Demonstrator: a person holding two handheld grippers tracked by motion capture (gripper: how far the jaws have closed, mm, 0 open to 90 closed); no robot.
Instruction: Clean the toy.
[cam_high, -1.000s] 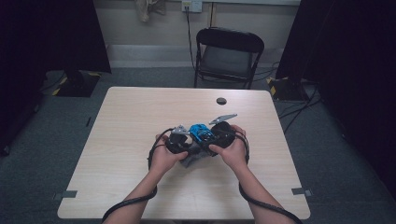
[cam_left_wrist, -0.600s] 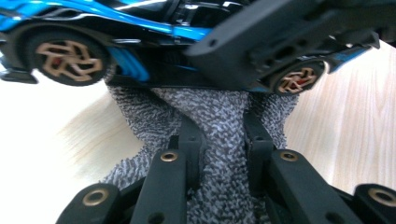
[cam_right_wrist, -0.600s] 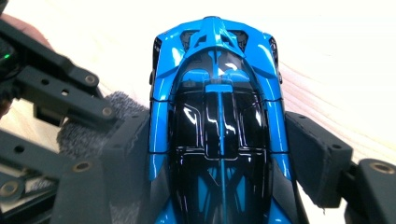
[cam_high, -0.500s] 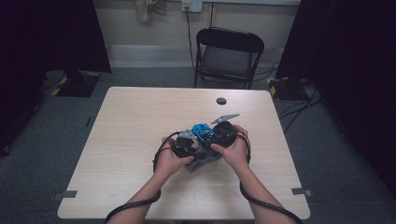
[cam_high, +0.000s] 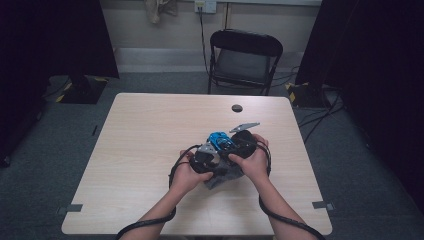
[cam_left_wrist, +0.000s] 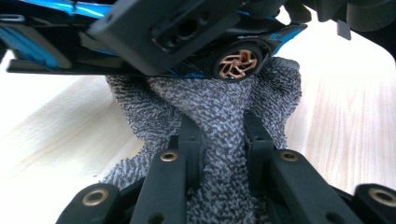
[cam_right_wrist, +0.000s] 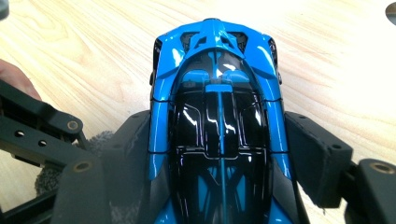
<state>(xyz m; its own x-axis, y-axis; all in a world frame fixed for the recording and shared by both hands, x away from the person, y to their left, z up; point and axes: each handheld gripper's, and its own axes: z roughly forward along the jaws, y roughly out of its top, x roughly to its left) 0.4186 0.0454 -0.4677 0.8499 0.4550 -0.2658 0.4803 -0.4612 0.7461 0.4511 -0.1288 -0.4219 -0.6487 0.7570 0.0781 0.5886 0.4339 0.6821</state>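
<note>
Right gripper (cam_right_wrist: 219, 154): in the right gripper view we see its two black jaws standing wide, one against each flank of the blue toy car (cam_right_wrist: 218, 116), so we read it as clamped on the car
Left gripper (cam_left_wrist: 219, 140): in the left gripper view we find its jaws drawn narrow and pinching a fold of the grey cloth (cam_left_wrist: 219, 112) between them
Blue toy car: we see a glossy blue body with a black roof, held just above the wooden table (cam_high: 150, 130) near its middle, a little toward the person's right; from the left gripper view we look at its side, with a copper-coloured wheel (cam_left_wrist: 236, 60) right above the cloth
Grey cloth: we see speckled grey knit bunched under the car, its top edge touching the car's underside by the wheel; in the high view it peeks out beneath both hands
Hands: we place the left hand (cam_high: 187, 172) and the right hand (cam_high: 255, 160) close together in the high view, the grippers meeting at the car
Elsewhere: we note a small dark round object (cam_high: 237, 108) on the far side of the table, well apart from the car, and a black folding chair (cam_high: 245, 57) behind the table
</note>
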